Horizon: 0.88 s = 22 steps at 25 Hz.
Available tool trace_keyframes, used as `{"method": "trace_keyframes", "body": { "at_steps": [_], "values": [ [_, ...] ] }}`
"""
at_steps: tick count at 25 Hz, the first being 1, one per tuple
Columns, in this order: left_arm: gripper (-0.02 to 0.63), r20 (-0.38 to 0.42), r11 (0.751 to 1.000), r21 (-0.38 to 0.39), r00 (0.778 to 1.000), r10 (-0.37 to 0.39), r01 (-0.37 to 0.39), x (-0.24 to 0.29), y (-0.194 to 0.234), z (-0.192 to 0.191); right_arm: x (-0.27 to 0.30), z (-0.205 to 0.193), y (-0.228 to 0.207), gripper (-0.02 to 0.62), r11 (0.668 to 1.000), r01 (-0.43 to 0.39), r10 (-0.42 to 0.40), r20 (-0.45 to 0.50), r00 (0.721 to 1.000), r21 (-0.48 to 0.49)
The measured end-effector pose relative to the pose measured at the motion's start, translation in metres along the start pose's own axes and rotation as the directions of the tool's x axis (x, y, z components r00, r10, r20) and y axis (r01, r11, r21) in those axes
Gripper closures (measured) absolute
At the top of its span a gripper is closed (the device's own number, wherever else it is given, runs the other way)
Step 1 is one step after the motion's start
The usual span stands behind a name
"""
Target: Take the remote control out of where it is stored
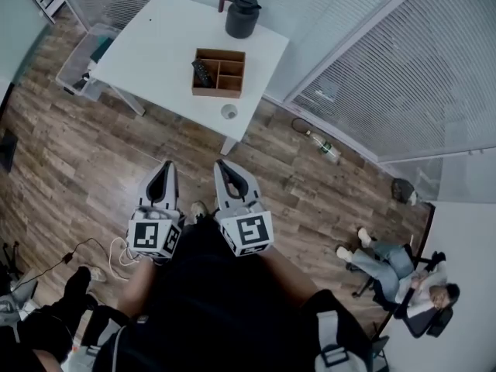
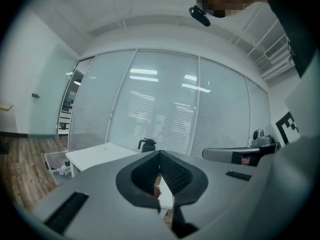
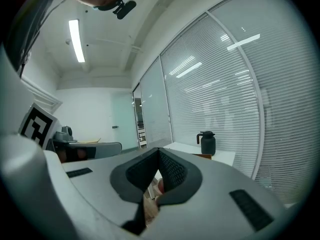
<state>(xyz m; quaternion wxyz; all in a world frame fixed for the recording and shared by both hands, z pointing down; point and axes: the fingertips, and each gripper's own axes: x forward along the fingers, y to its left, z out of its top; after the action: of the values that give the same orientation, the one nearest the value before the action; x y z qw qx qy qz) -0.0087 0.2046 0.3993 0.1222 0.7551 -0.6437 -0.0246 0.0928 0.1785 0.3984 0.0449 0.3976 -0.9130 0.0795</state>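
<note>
A black remote control [image 1: 201,72] lies in the left compartment of a wooden organizer box [image 1: 219,73] on a white table [image 1: 155,49] far ahead. My left gripper [image 1: 164,167] and right gripper [image 1: 222,165] are held side by side close to my body, well short of the table. Both have their jaws shut with nothing between them. In the left gripper view the left gripper [image 2: 160,153] points toward the table [image 2: 95,156]. The right gripper [image 3: 159,151] in its own view points the same way.
A dark jug [image 1: 241,15] stands at the table's far edge, and a small glass [image 1: 229,112] near its front edge. A clear bin [image 1: 81,60] sits left of the table. A bottle [image 1: 324,149] lies on the wood floor. A person sits in a chair [image 1: 395,273] at right.
</note>
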Motion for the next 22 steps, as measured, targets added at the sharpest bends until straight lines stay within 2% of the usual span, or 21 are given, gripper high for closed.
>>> {"method": "trace_keyframes", "body": {
  "at_steps": [7, 14, 18, 22],
  "values": [
    [0.598, -0.005, 0.999, 0.007, 0.999, 0.037, -0.037, 0.027, -0.014, 0.006, 0.012, 0.009, -0.022, 0.594, 0.998, -0.059, 0.059, 0.009, 0.998, 0.0],
    [0.598, -0.02, 0.997, 0.015, 0.997, 0.074, -0.074, 0.036, -0.011, 0.006, 0.031, 0.001, -0.027, 0.594, 0.995, -0.101, 0.101, -0.017, 0.995, 0.014],
    [0.598, -0.022, 0.996, 0.028, 0.996, 0.083, -0.082, 0.043, 0.007, 0.01, 0.048, 0.003, -0.025, 0.594, 0.995, -0.099, 0.099, -0.02, 0.995, 0.014],
    [0.598, -0.024, 0.998, 0.029, 0.998, 0.058, -0.057, 0.055, 0.03, 0.01, 0.07, 0.002, -0.025, 0.594, 0.998, -0.063, 0.063, -0.018, 0.998, 0.0]
  ]
}}
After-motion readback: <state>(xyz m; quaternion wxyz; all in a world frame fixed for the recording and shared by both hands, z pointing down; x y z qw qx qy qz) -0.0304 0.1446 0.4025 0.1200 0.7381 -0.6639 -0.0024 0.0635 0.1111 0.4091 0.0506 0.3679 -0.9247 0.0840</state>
